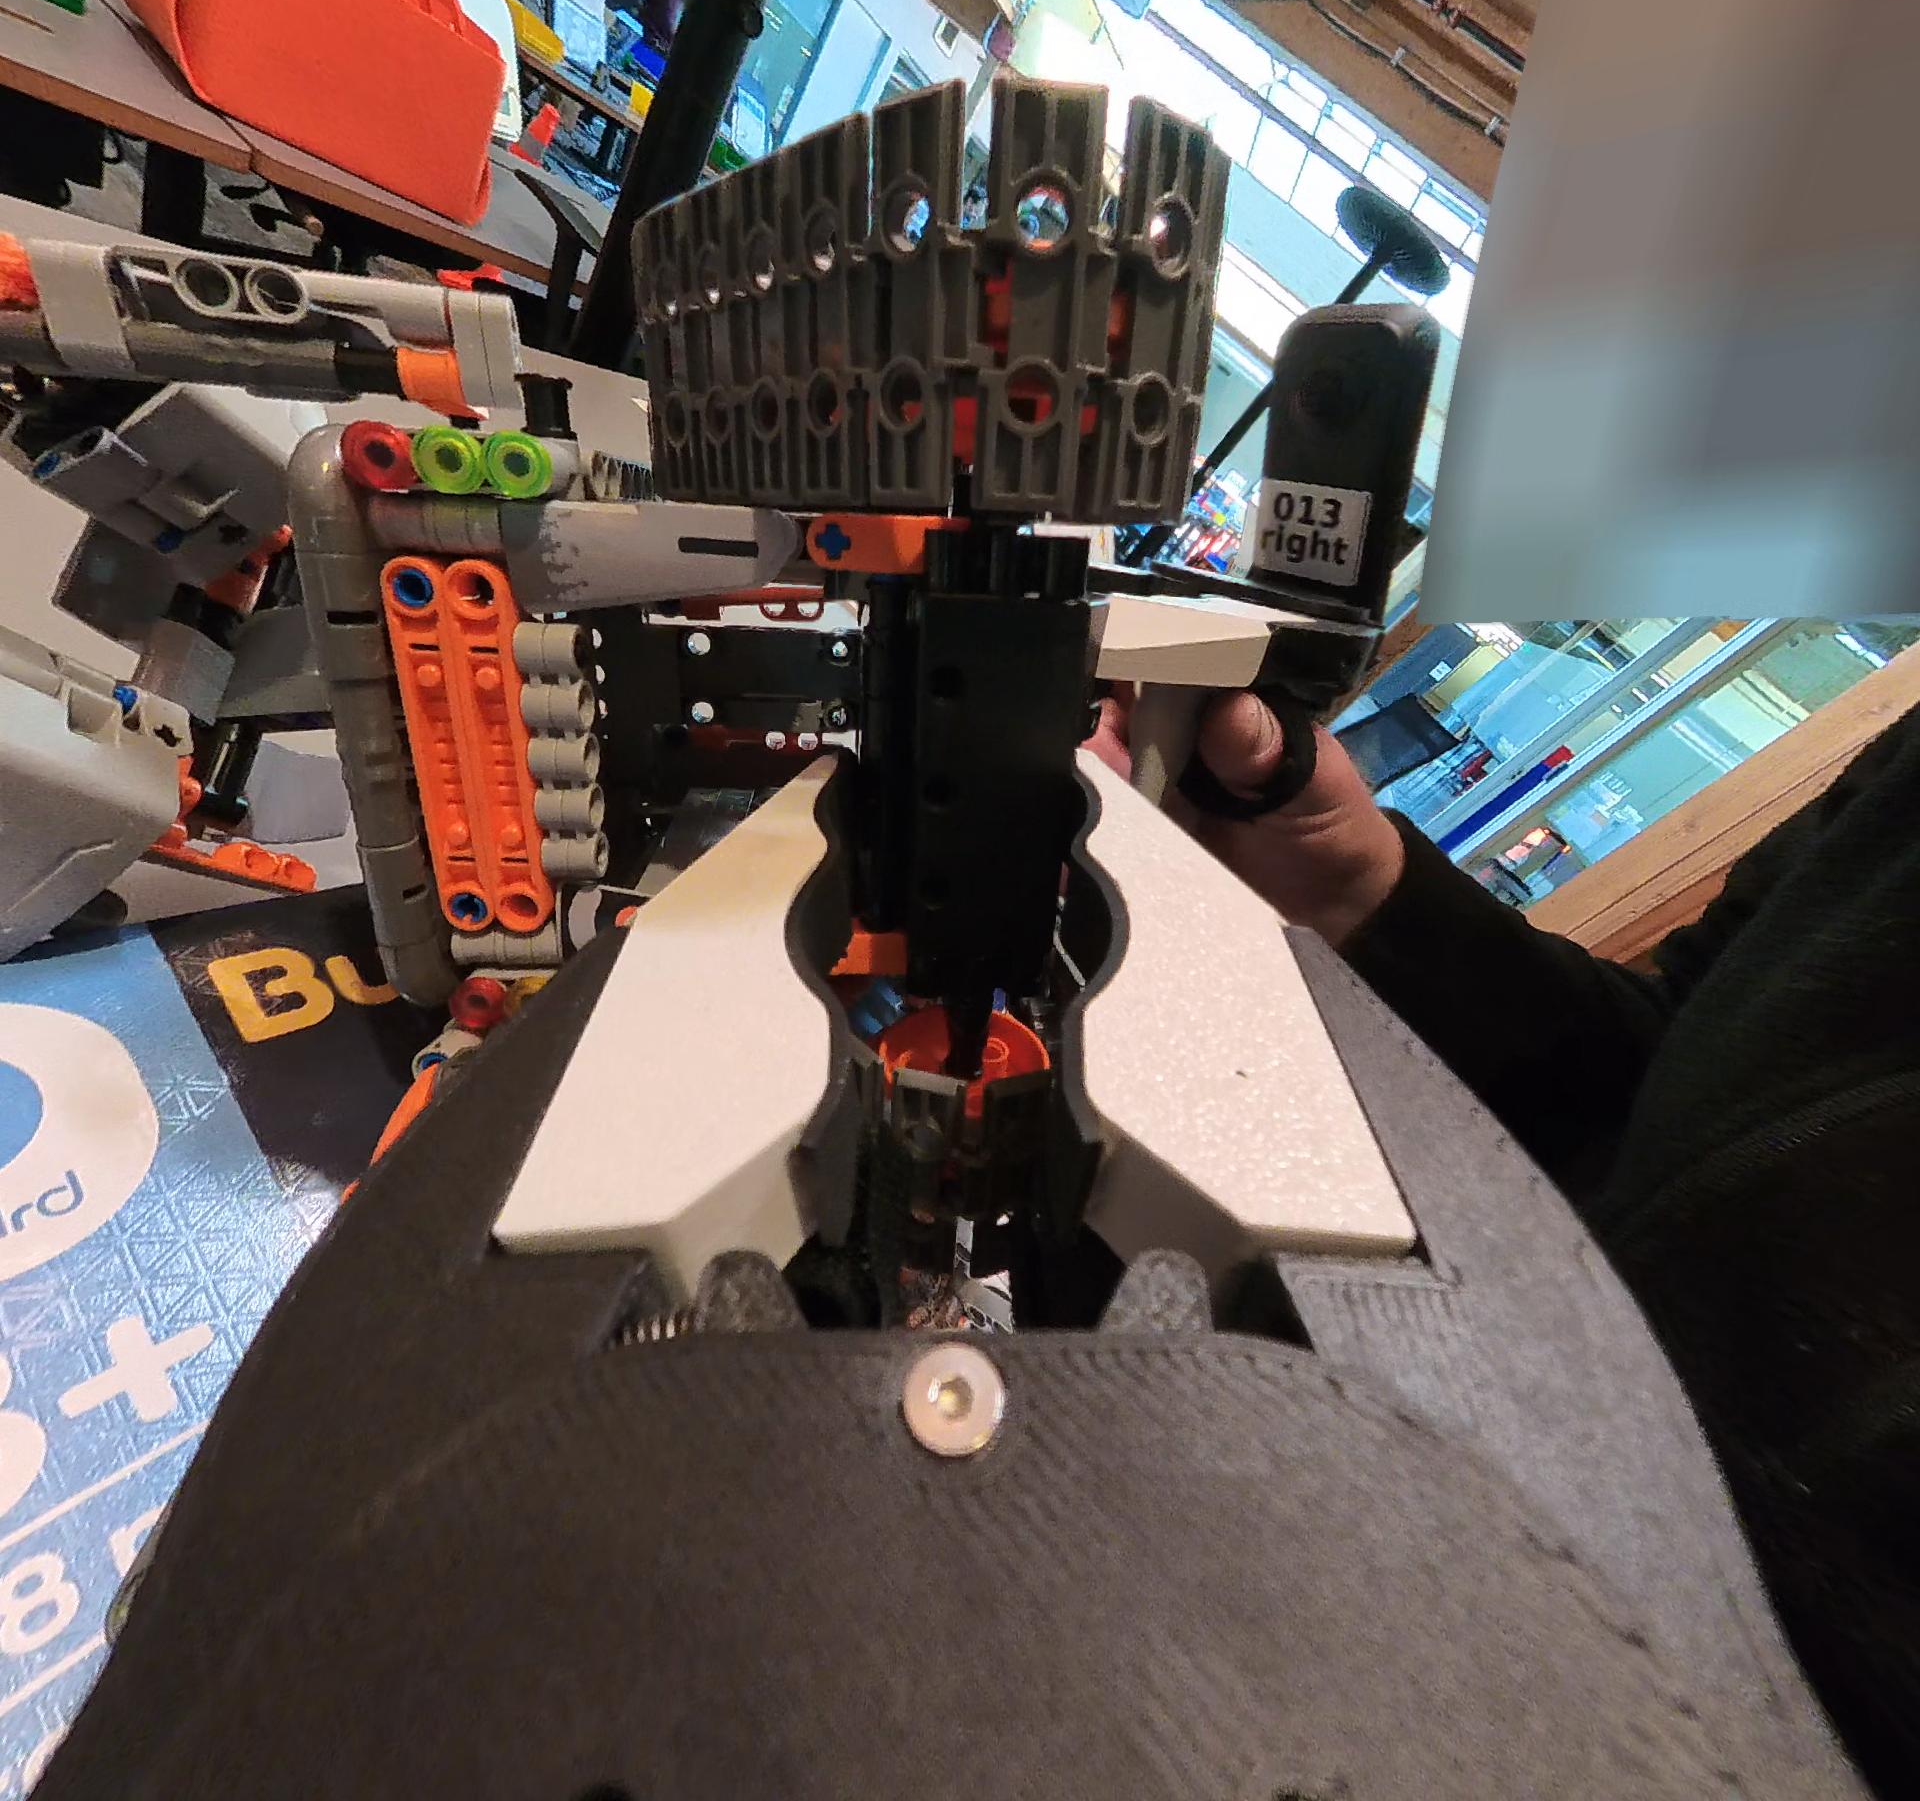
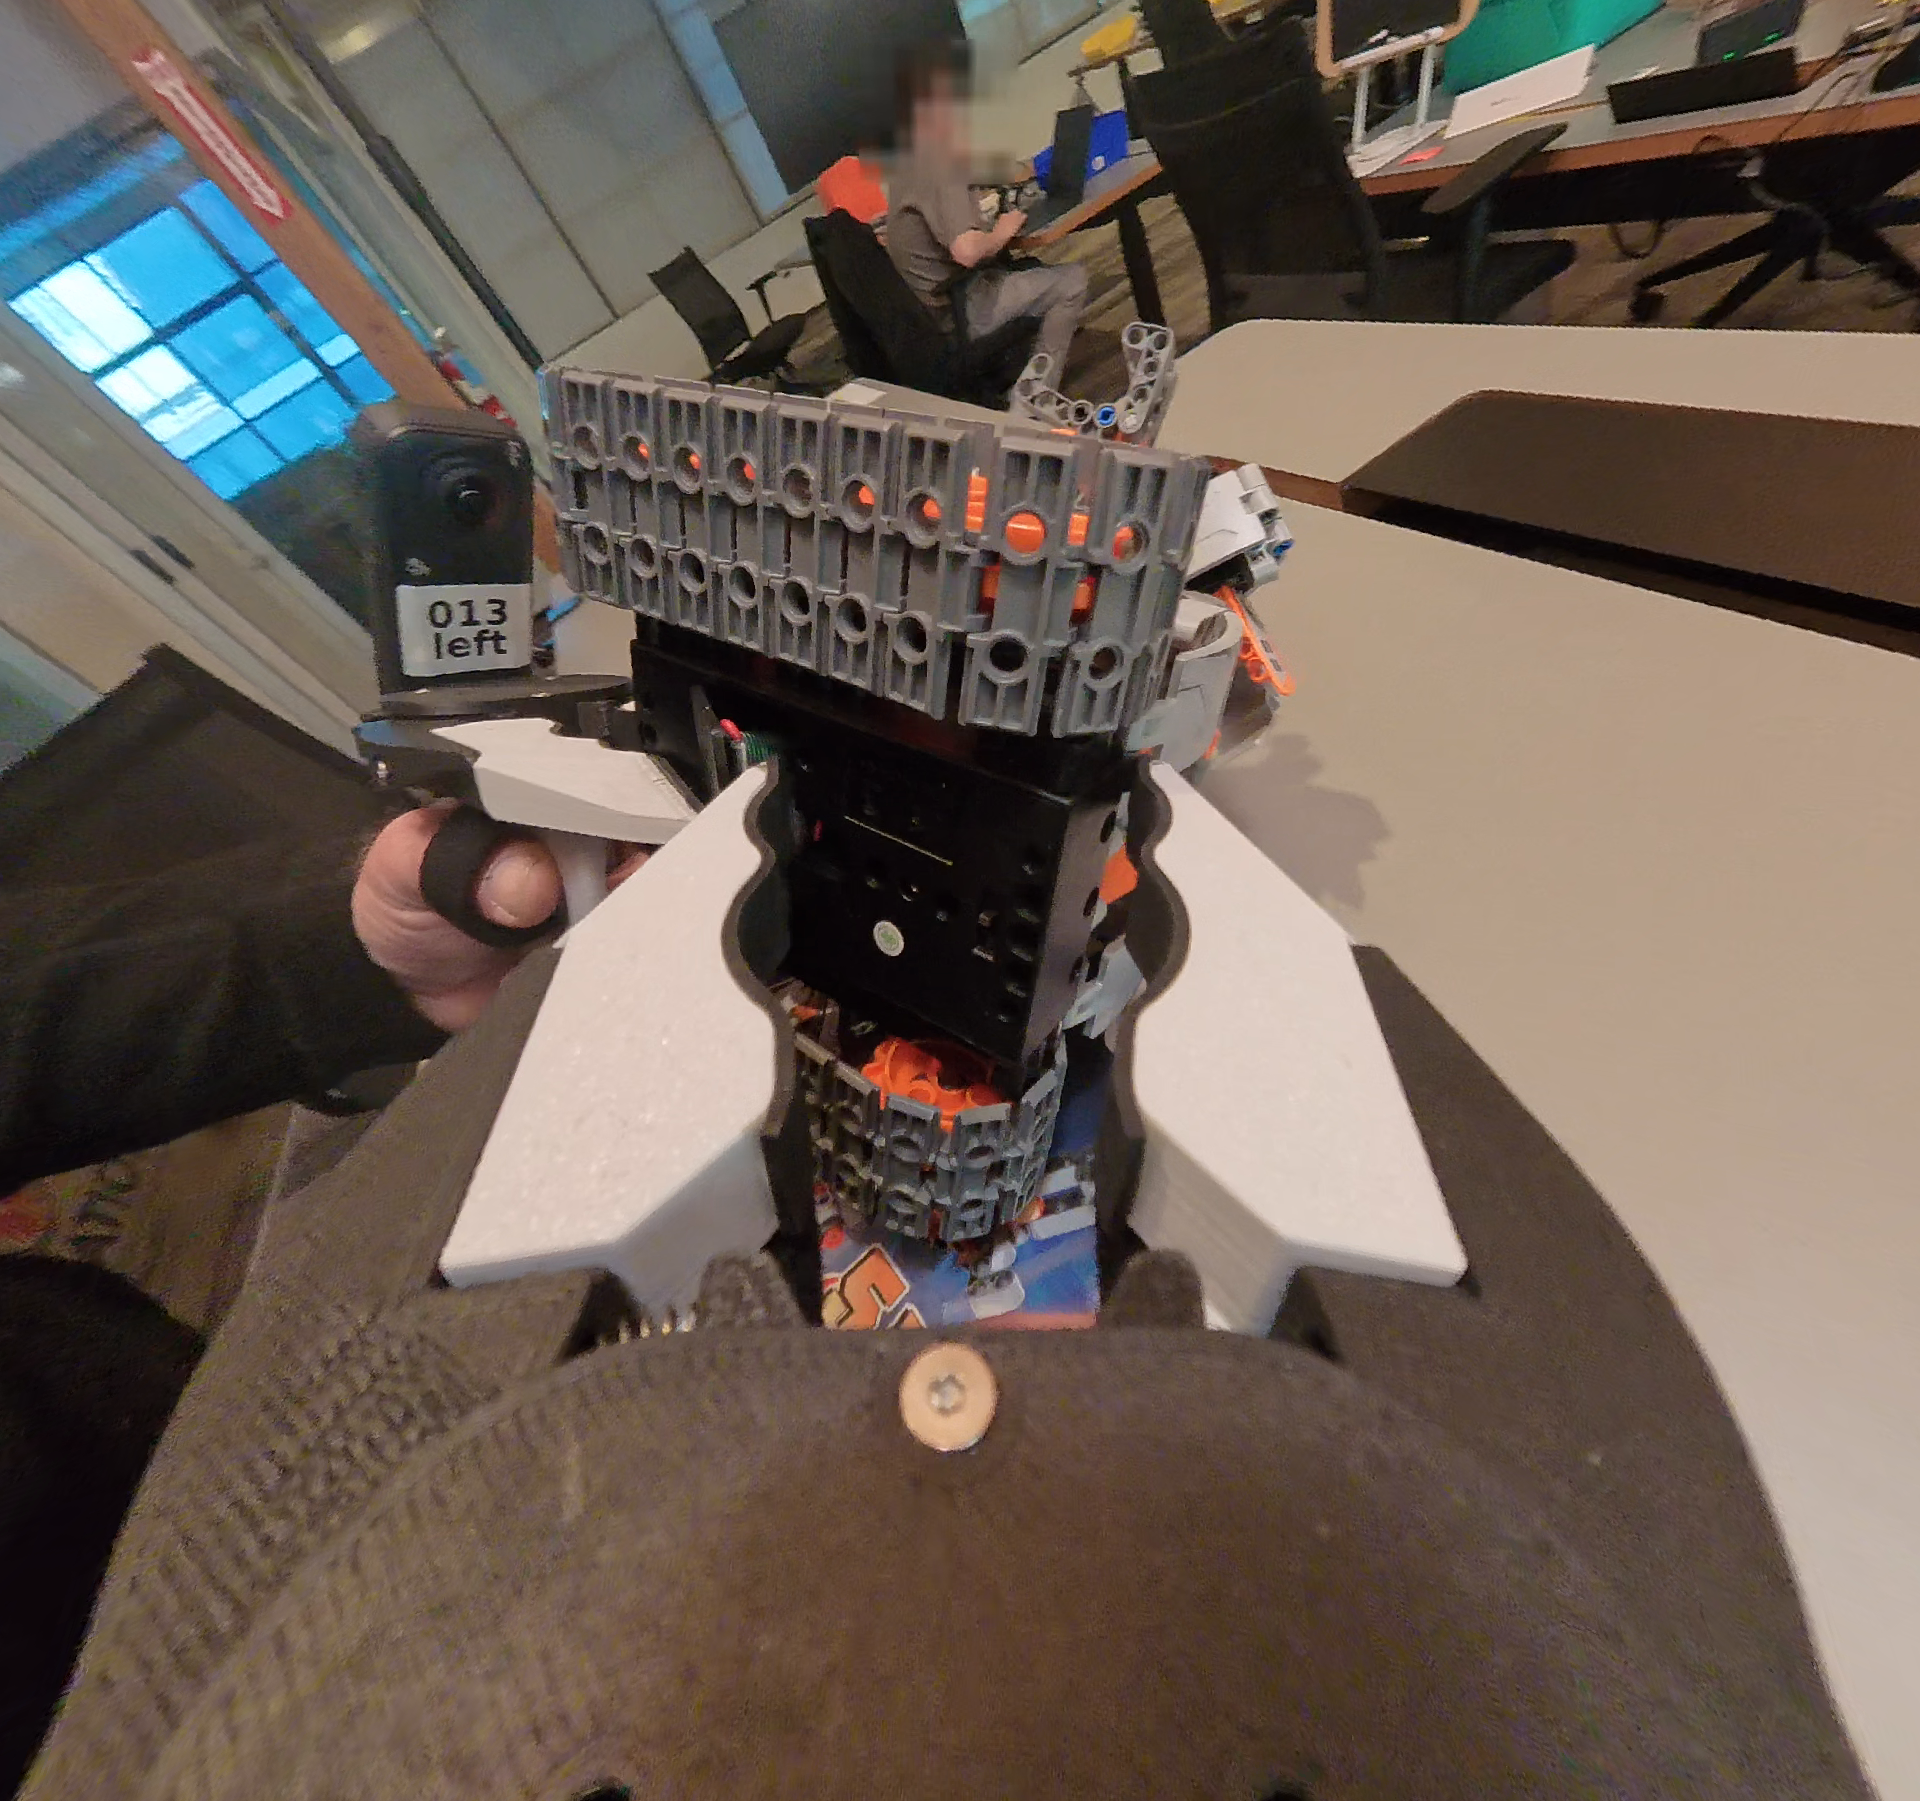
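Brick-built tracked model (image 1: 966, 764) held mid-frame in both wrist views, black block of it clamped from opposite sides. Left gripper (image 1: 961, 785) white fingers (image 1: 727, 920) closed on black block; grey tread band (image 1: 925, 317) seen above. Right gripper (image 2: 951, 816) fingers (image 2: 644, 1003) closed on same block (image 2: 925, 899). Grey-orange brick assembly (image 1: 457, 712) seen at left of left view. Light desk (image 2: 1558, 816) seen at right of right view.

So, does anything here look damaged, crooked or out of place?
Nothing looks broken or spilled. The left gripper and right gripper both clamp the black block of the brick model, lifted above the table, its grey track tilted.
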### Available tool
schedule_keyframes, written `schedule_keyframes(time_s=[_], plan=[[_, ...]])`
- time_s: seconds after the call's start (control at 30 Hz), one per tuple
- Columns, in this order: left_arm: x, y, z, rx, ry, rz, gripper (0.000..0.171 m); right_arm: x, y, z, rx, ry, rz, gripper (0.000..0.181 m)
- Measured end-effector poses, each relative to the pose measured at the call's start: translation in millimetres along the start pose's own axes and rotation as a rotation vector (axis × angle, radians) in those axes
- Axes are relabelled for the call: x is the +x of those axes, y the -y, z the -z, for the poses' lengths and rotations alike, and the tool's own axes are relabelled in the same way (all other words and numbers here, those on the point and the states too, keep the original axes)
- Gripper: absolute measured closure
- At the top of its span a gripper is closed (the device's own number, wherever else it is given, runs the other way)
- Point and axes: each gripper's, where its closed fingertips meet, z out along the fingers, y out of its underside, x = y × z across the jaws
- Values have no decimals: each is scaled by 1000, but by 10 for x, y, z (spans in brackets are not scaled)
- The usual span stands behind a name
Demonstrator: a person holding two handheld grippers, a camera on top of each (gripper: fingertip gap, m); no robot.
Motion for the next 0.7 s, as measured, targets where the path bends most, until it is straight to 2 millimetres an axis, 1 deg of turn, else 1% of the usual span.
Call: schedule_keyframes(time_s=[0.1,0.27,0.47,0.6,0.7], plan=[[3,1,0,1,-3,4,136,-43,-2,32,4,68,-5,112],[8,-3,1,-1,-10,4,136,-68,-14,54,5,89,28,109],[7,-3,0,-3,-14,4,136,-106,-3,88,33,148,-12,102],[-2,-3,-2,-4,-12,1,136,-98,-15,78,33,128,9,103],[-9,0,-4,-3,-10,2,136,-82,-38,52,20,73,61,104]])
